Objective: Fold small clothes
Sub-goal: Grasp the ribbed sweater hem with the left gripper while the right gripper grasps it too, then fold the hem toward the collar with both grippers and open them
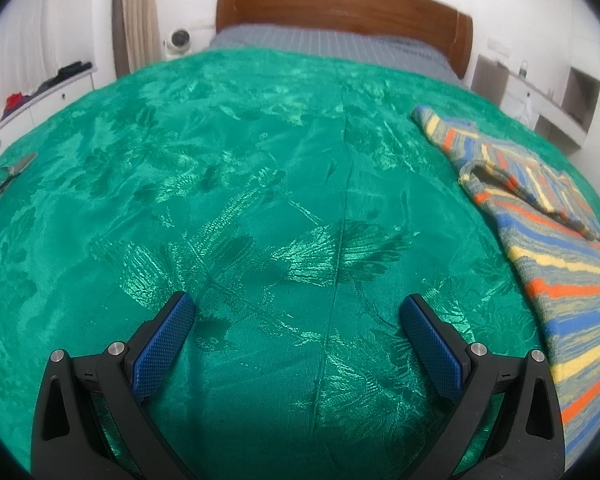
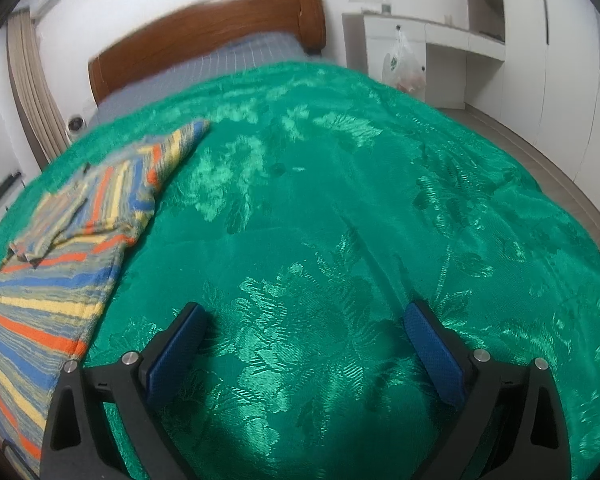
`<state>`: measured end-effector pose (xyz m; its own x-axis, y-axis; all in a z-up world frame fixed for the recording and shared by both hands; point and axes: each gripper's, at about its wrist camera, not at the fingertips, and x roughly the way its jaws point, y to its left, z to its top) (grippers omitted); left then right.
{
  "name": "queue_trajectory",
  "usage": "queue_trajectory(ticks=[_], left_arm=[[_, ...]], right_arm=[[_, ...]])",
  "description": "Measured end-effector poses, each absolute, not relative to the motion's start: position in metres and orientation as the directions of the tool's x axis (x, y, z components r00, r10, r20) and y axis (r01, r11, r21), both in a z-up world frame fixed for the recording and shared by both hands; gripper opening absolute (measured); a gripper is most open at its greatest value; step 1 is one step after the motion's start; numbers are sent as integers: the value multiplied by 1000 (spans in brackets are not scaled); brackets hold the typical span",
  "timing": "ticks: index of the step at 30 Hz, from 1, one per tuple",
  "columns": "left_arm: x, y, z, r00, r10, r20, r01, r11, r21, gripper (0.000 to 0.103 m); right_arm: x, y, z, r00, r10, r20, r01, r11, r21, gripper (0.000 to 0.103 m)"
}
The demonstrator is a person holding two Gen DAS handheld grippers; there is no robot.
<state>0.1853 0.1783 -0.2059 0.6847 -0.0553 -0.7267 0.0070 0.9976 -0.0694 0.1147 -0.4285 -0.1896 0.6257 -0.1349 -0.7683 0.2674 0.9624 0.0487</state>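
looking down both wrist cams over a bed with a shiny green floral bedspread (image 1: 260, 200). my left gripper (image 1: 296, 308) has its jaws spread wide with nothing between them, just bare bedspread under the blue textured pads (image 1: 164, 344). same deal on my right gripper (image 2: 304, 316), jaws wide apart and holding nothing.

the striped shirt (image 1: 540, 232) (orange, blue, yellow and grey bands) lies flat on the bedspread, off to the right in the left cam and off to the left in the right cam (image 2: 60, 248), so it sits between the two grippers. one sleeve (image 1: 444, 128) points toward the far end of the bed. neither gripper is touching it; the left finger of my right gripper is just beside its near edge.

at the far end there's a wooden headboard (image 1: 340, 4) and a grey checked sheet (image 1: 324, 44). a plastic bag (image 2: 404, 64) hangs on the white cabinets on the right. scissors (image 1: 16, 168) lie at the bed's left edge.
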Motion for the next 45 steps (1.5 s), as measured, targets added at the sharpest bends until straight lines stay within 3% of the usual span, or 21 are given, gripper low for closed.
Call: queue_trajectory(ticks=[2,7,11,13,15,16,17,19,21,22,23,27,33,39,45], left_arm=[[184,179,-197,639,-66,-766,20,997,-69,101],[127,180,-169,564,-288,-774,138,957,-256,101],[74,135,-179,408,-375,-833,272,920,-281,97],[59,114,-189,345,-369,-863,314,912,-264,76],[45,99,-198,323,-317,-892,318,924,-213,72],[39,96,-198,329,-303,-894,319,927,-197,63],[35,94,-198,326,-303,-896,321,926,-196,55],[31,94,-198,301,-322,-898,315,922,-225,14],[28,97,-197,291,-337,-895,307,919,-246,6],[27,99,-196,294,-338,-894,305,920,-248,4],[25,102,-193,296,-348,-889,300,918,-260,4],[24,122,-167,299,-443,-845,258,890,-376,3],[68,139,-121,364,-585,-725,221,810,-543,3],[181,123,-104,499,-546,-673,175,824,-538,3],[296,93,-109,528,-479,-702,111,858,-502,3]], right_arm=[[115,-424,-177,588,-126,-799,242,970,26,97],[56,-378,-113,622,8,-783,-31,999,-14,95],[-6,-332,-106,502,120,-856,-210,978,13,95],[-31,-314,-120,430,190,-883,-221,970,101,95],[-41,-308,-137,382,251,-889,-174,965,198,89],[-44,-307,-149,364,270,-891,-133,962,237,86],[-45,-310,-160,353,272,-895,-89,962,257,78],[-45,-314,-175,334,291,-897,-28,954,299,62],[-45,-318,-186,326,324,-888,17,937,348,37],[-44,-318,-188,325,325,-888,22,936,351,25],[-42,-319,-188,319,315,-894,31,939,342,6],[-49,-323,-159,355,365,-861,24,917,399,5],[-19,-342,-114,485,466,-740,31,837,547,5],[93,-355,-101,615,388,-686,21,862,507,5],[210,-382,-110,653,352,-670,99,838,536,5]])
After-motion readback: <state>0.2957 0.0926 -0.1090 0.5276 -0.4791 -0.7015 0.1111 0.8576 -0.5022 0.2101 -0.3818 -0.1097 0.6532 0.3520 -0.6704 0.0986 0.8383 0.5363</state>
